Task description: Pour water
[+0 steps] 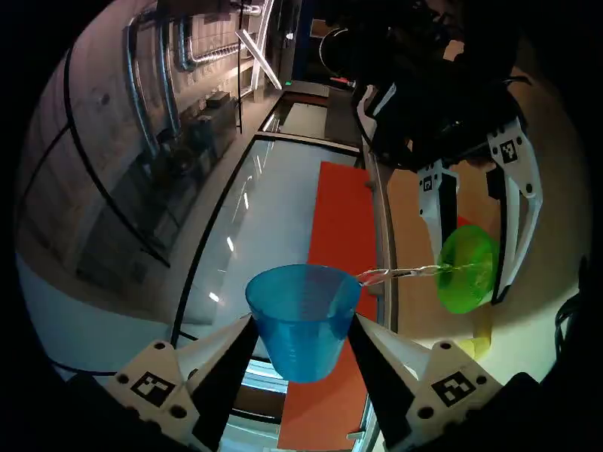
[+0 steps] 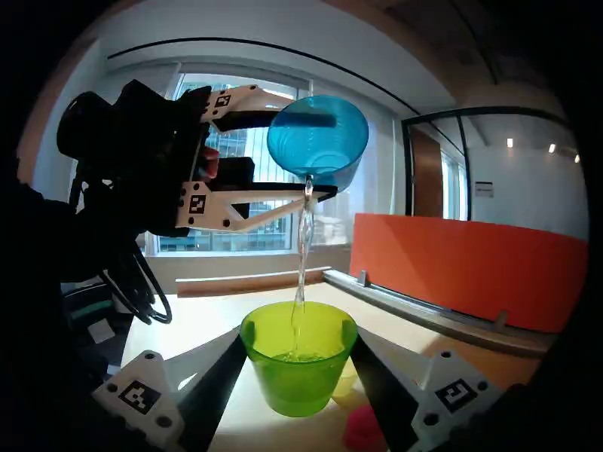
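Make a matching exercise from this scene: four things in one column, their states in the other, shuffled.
Things:
1. blue cup
2. green cup
3. water stream
4. orange panel

States:
A. stands in the background
B. upright, partly filled, held by the right gripper
C. tipped, held by the left gripper
D. falls from one cup into the other

Pairs: 1-C, 2-B, 3-D, 4-A

Tilted cup (image 2: 318,143) held in the left gripper (image 1: 301,322) sits above the upright cup (image 2: 298,369) in the right gripper (image 2: 298,337), water stream (image 2: 302,248) falling from one into the other. Desk (image 2: 203,316) underneath, partition (image 2: 467,264) along its far edge, I think.
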Demonstrator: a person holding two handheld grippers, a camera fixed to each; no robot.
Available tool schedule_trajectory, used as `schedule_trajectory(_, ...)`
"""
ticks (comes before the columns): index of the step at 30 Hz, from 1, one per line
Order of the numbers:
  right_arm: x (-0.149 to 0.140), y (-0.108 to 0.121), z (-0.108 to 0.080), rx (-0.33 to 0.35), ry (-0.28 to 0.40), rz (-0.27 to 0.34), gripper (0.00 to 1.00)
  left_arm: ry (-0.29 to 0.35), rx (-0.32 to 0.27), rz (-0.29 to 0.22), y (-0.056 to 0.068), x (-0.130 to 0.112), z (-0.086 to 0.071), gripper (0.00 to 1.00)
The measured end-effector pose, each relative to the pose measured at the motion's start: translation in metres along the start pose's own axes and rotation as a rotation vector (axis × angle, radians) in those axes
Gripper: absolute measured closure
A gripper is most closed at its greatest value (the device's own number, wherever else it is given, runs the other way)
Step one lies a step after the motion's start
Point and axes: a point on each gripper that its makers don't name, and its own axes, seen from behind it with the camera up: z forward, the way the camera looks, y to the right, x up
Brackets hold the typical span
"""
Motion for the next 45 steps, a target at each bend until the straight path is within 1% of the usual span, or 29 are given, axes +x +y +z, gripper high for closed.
schedule_trajectory(11, 0.001, -0.001, 0.0, 0.001, 0.001, -0.002, 0.1, 0.002, -0.001, 0.045, 0.004, 0.004, 0.0, 0.2)
schedule_trajectory(15, 0.0, -0.001, 0.0, 0.001, -0.001, -0.005, 0.1, -0.001, 0.004, 0.067, 0.003, 0.004, 0.001, 0.2)
schedule_trajectory(23, 0.0, -0.001, 0.0, -0.001, -0.001, -0.004, 0.1, 0.001, 0.011, 0.092, 0.0, 0.005, 0.002, 0.19)
schedule_trajectory(27, 0.001, -0.002, 0.0, -0.002, 0.0, -0.008, 0.1, 0.001, 0.016, 0.114, -0.002, 0.006, 0.002, 0.19)
schedule_trajectory(39, 0.004, -0.001, 0.0, -0.005, 0.002, -0.012, 0.1, 0.006, 0.03, 0.155, -0.002, 0.01, -0.002, 0.19)
schedule_trajectory(45, 0.003, 0.0, 0.0, -0.006, 0.003, -0.012, 0.1, 0.007, 0.036, 0.191, -0.006, 0.011, -0.002, 0.19)
